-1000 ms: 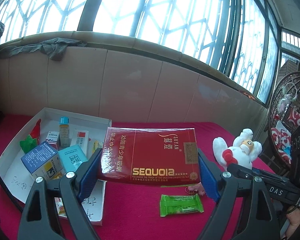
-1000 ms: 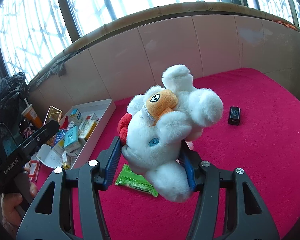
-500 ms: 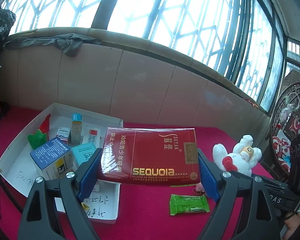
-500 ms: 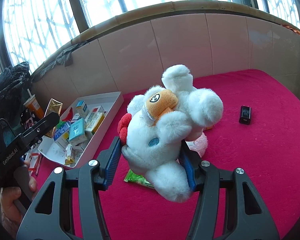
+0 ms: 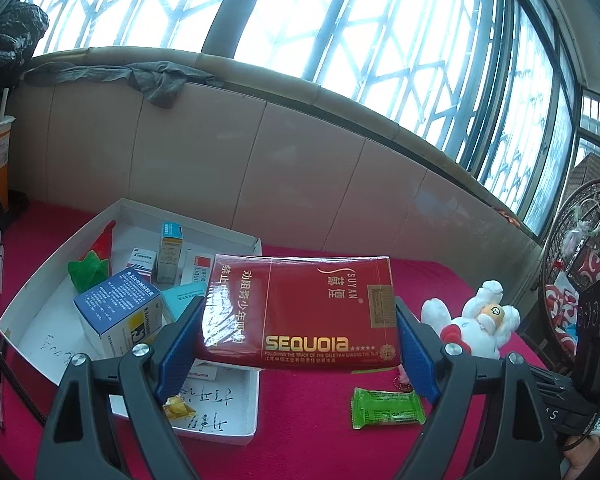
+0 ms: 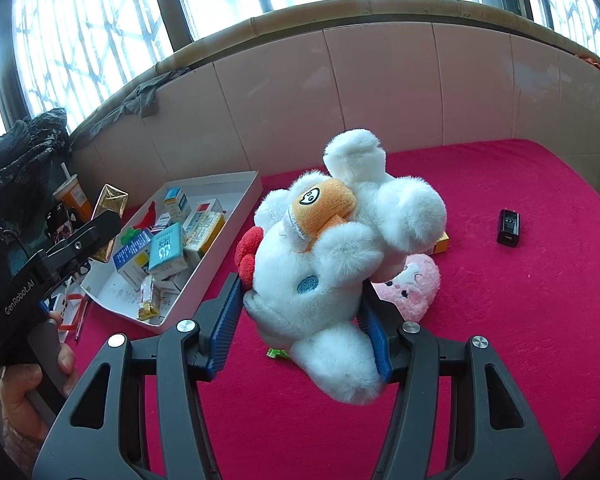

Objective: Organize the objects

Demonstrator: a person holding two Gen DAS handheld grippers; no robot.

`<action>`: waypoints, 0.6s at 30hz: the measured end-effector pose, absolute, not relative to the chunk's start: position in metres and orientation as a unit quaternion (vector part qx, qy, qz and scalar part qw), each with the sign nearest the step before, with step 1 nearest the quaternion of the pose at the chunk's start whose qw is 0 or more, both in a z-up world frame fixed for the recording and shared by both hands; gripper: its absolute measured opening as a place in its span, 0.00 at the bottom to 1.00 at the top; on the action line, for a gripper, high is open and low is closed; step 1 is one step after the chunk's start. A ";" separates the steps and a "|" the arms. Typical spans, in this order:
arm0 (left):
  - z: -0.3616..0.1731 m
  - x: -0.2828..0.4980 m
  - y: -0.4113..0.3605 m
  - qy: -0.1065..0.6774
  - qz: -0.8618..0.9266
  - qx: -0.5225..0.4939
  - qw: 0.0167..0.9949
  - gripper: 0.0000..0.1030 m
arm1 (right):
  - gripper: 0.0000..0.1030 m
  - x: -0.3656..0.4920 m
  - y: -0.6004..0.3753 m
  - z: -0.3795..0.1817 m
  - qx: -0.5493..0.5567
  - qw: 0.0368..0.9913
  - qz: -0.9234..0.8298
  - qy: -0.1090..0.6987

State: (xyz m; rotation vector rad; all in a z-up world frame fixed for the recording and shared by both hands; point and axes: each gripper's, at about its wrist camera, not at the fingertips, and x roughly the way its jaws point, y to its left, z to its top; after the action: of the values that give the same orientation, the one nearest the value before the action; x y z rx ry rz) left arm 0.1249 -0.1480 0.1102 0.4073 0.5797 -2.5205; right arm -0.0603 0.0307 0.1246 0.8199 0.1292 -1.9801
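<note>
Black gripper frames, silver screws, ribbed blue fingers [image 5: 178, 344], "GenRobot.AI" marking.

Bright daylight pours through tall windows [image 5: 340, 40] with dark frames and a crisscross metal grille. Below them a bamboo-edged sill [image 6: 340, 8] tops a wall of pale pink panels [image 5: 204, 160]. A grey cloth [image 5: 156, 80] hangs over the sill. The surface below is covered in crimson fabric [image 6: 520, 300]. A dark wicker hanging chair [image 5: 572, 248] stands at the right.
</note>
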 end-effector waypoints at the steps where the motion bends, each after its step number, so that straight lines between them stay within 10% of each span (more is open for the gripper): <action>1: 0.110 0.126 -0.148 0.215 -0.930 0.150 0.260 0.85 | 0.54 -0.059 0.030 0.124 0.336 0.478 -0.810 0.053; 18: 0.110 0.129 -0.156 0.221 -0.927 0.148 0.266 0.85 | 0.54 -0.054 0.027 0.125 0.332 0.485 -0.807 0.057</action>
State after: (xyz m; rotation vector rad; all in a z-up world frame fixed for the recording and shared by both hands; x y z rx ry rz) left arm 0.1290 -0.1559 0.1095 0.3992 0.5956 -2.5031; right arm -0.0545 0.0274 0.1254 0.8083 0.1379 -1.9650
